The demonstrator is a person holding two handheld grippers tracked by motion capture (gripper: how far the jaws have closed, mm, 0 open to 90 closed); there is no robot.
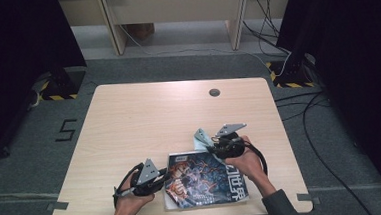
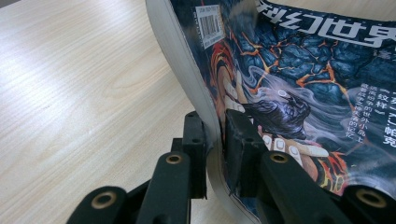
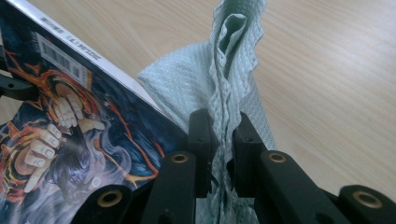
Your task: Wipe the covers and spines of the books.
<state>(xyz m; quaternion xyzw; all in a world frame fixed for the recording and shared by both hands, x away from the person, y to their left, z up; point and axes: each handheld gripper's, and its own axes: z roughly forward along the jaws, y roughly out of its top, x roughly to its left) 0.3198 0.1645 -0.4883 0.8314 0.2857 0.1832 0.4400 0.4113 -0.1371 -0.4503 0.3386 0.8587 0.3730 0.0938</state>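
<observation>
I see my left hand-held gripper (image 2: 215, 140) clamping the glossy magazine's (image 2: 299, 93) curved edge, my right hand-held gripper (image 3: 222, 140) pinching a crumpled, waffle-textured pale-green cloth (image 3: 219, 79) on the woodgrain surface (image 1: 144, 120).

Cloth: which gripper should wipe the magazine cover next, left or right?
Right, probably. The right gripper is already shut on the cloth, beside the magazine. The left gripper is clamped on the magazine's edge, lifting it, so it's busy steadying it.
</observation>
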